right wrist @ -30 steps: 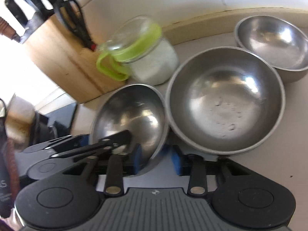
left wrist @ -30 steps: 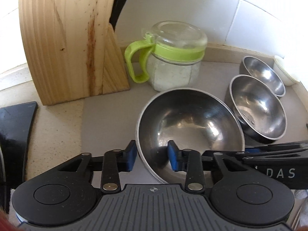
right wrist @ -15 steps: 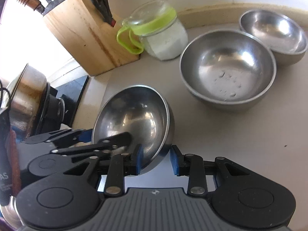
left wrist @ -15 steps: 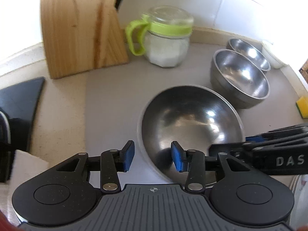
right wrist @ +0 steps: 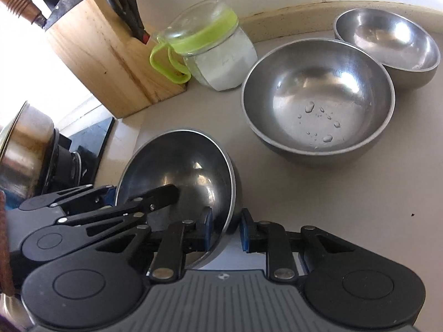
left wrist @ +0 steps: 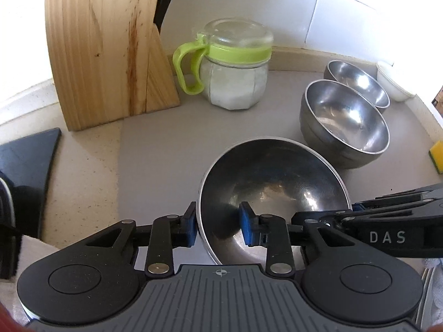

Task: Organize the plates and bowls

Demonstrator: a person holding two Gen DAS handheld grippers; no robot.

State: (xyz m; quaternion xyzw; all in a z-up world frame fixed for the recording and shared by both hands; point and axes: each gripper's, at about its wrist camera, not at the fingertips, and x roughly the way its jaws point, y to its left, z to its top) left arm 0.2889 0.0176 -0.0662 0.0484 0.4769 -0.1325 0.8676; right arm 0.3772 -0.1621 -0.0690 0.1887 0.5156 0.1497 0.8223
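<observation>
Two grippers on one steel bowl (left wrist: 272,191), both clamped on its rim. My left gripper (left wrist: 218,225) nearly closed, one pad outside wall, one inside. My right gripper (right wrist: 225,231) same pinch on opposite rim, bowl tilted between them. Ahead of right jaws, well apart: larger steel bowl (right wrist: 318,99) with water drops, smaller bowl (right wrist: 387,41) touching behind it. Green-lidded jar (left wrist: 235,69) and knife block (left wrist: 105,44) beyond left jaws

Beside the pale, grained wooden knife block (left wrist: 105,47) – a clear jar (left wrist: 235,69) with lime-green band and handle; right of it, silver steel bowls (left wrist: 346,121); blue gripper pads (left wrist: 246,227).
</observation>
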